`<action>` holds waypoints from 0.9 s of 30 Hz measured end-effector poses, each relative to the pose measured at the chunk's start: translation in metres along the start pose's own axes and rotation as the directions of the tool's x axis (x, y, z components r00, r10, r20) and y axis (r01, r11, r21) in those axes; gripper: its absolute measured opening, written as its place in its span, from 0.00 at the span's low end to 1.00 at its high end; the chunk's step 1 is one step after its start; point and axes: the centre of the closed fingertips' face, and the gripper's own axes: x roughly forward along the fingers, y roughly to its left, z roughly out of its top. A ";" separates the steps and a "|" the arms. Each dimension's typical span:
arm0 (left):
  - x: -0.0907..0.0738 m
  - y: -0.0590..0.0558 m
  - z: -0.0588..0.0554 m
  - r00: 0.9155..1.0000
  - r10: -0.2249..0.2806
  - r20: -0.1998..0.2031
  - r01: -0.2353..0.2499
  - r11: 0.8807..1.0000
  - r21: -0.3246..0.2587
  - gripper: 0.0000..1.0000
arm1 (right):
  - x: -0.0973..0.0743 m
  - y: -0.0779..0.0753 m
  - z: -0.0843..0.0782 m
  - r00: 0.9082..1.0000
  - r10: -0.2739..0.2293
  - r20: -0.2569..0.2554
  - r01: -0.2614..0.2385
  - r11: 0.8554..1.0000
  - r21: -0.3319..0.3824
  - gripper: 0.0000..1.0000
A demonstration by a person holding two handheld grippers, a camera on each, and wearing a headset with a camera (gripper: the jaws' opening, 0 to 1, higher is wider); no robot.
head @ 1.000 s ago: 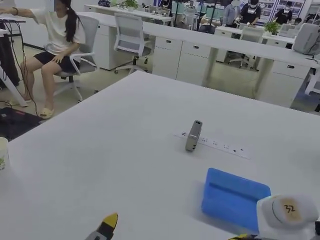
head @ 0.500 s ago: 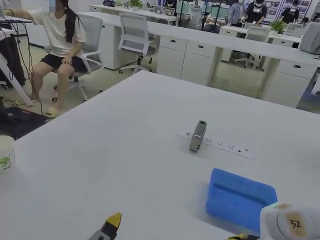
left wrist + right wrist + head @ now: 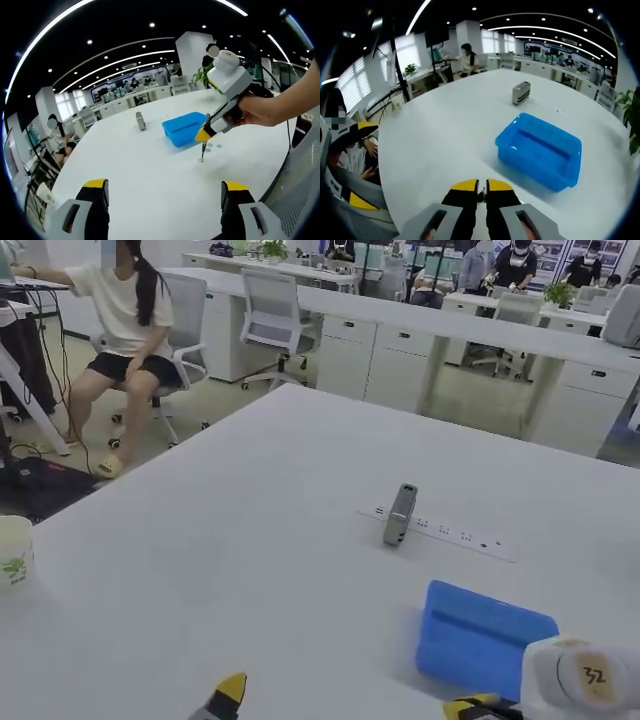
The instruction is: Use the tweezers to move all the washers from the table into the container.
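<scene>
Two washers [image 3: 210, 146] lie on the white table [image 3: 145, 165] just in front of the blue container [image 3: 184, 128]. What looks like a third sits right under the tips of the tweezers [image 3: 204, 145]. I can make out nothing lying in the container, so I'd judge the job is at its very start.

The right claw [image 3: 481, 186] has its jaws pressed together on the tweezers' handle. A hand [image 3: 257, 111] holds it tilted so the tips point down at the table. The left claw [image 3: 164, 186] hangs low over the near part of the table, jaws wide apart, with nothing between them.

The step in hand looks to be the pick of the first washer. Whether the tips already touch it, or are spread or closed, is too small to tell from here.

A thin flat ring on a smooth top will likely skate away if nudged sideways. The tips should come down steeply, one inside the hole and one outside the rim, and close gently. Then lift straight up before swinging across. The carry is short, since the container is just beside. It would be wise to clear the near wall fully and let go low inside, so the washer doesn't bounce out. The idle left claw would do best to stay out of that path.
</scene>
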 end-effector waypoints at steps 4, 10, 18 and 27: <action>0.000 0.001 0.000 1.000 0.002 0.000 -0.002 1.000 -0.002 0.95 | 0.002 -0.001 0.000 1.000 -0.003 0.000 0.003 1.000 0.003 0.02; 0.000 0.001 0.000 1.000 0.001 -0.002 -0.001 1.000 -0.001 0.95 | 0.006 0.001 -0.001 1.000 -0.001 -0.006 0.001 1.000 -0.002 0.02; 0.000 0.001 -0.001 1.000 0.003 -0.003 -0.003 1.000 0.000 0.95 | 0.006 0.006 -0.001 1.000 0.000 0.001 0.000 0.998 -0.060 0.02; 0.000 0.001 0.000 1.000 0.005 -0.001 -0.005 1.000 0.001 0.95 | 0.004 0.008 -0.002 1.000 -0.007 0.009 0.008 0.993 -0.114 0.01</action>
